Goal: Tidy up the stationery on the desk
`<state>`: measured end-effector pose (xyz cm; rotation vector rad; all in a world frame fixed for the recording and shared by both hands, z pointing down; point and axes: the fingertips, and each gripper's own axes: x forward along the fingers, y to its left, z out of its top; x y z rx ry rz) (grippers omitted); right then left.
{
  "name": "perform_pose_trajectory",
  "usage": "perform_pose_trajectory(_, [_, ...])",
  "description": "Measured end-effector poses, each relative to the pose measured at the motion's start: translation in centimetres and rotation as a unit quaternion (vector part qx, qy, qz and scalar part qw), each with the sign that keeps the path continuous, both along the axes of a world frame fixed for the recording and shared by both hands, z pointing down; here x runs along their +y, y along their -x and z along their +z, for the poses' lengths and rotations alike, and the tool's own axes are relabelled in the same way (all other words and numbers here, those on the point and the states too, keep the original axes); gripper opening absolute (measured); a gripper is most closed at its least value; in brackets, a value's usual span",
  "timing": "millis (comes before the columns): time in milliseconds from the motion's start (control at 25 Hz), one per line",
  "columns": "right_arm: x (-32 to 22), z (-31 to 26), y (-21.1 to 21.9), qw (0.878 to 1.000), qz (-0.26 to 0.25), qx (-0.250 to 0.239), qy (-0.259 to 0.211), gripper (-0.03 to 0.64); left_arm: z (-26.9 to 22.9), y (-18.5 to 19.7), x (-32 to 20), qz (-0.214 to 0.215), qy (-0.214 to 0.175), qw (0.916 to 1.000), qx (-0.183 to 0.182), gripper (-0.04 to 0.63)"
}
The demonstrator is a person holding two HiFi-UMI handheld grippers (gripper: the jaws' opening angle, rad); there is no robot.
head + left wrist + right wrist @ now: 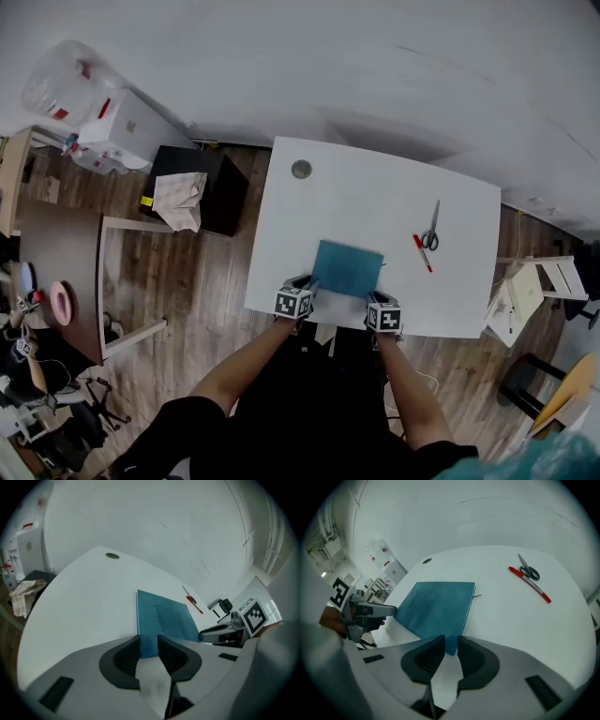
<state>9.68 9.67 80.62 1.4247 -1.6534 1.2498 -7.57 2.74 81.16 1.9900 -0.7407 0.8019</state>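
A teal notebook lies near the front edge of the white desk. My left gripper is shut on its near left corner, which shows between the jaws in the left gripper view, notebook, gripper. My right gripper is shut on the near right corner, notebook, gripper. To the right of the notebook lie grey-handled scissors and a red pen, side by side.
A round cable hole sits at the desk's far left corner. Left of the desk stand a black box with a crumpled cloth and a brown table. A white rack stands by the desk's right side.
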Motion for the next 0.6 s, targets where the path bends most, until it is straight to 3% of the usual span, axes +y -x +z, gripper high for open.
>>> perform_pose_trajectory(360, [-0.7,0.0,7.0,1.000,0.013,-0.022,0.002,0.092,-0.7,4.6,-5.5,-0.003,-0.031,0.9995,0.003,0.104])
perform_pose_trajectory(600, [-2.0,0.1,12.4,0.998,-0.013,-0.064,0.005,0.092,-0.8,7.8,-4.8,-0.017,-0.028,0.9994,0.000,0.104])
